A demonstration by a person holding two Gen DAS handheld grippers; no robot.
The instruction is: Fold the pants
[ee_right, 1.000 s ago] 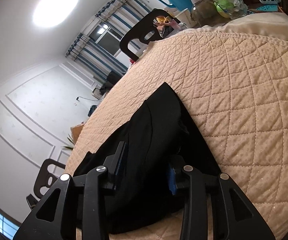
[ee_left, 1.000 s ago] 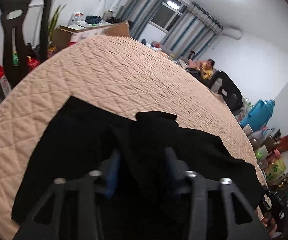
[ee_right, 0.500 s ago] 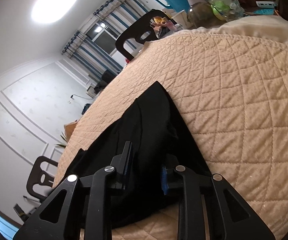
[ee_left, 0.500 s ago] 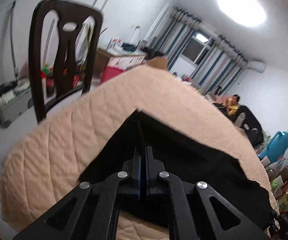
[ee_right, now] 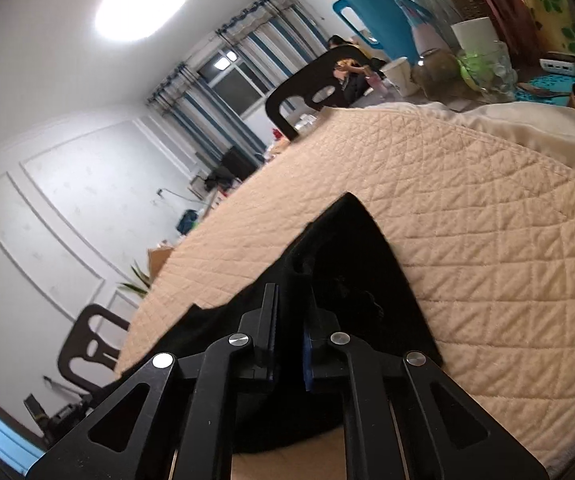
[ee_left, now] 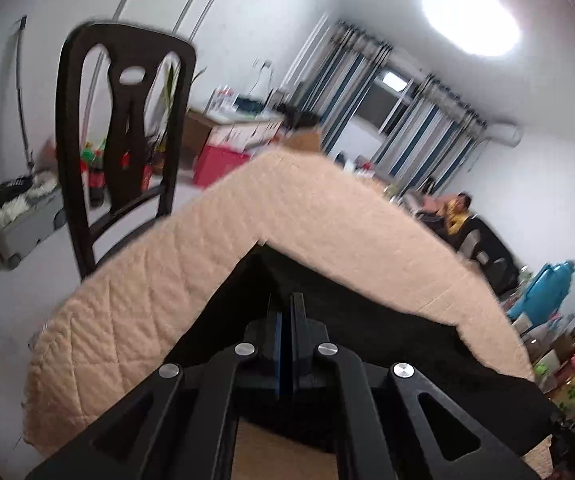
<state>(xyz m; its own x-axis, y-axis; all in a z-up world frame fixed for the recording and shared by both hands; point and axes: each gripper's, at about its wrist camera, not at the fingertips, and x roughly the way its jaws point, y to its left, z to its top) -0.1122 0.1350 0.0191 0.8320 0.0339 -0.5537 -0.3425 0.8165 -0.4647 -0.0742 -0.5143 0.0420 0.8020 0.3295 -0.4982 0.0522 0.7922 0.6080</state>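
The black pants (ee_left: 367, 332) lie on a beige quilted table cover (ee_left: 147, 296). In the left wrist view my left gripper (ee_left: 286, 304) is shut on one corner of the pants and holds it lifted off the cover. In the right wrist view my right gripper (ee_right: 290, 300) is closed on the bunched other end of the pants (ee_right: 347, 264), with thick cloth between its jaws. The cloth between the two grippers hangs in a dark band.
A dark wooden chair (ee_left: 123, 136) stands at the table's left edge. Another chair (ee_right: 311, 88) stands at the far side. A blue jug (ee_right: 371, 20), cups and jars crowd the table's right end. A seated person (ee_left: 457, 212) is in the background.
My left gripper shut on a corner of the pants and lifted it up and left. My right gripper closed further on the bunched cloth and rose a little.
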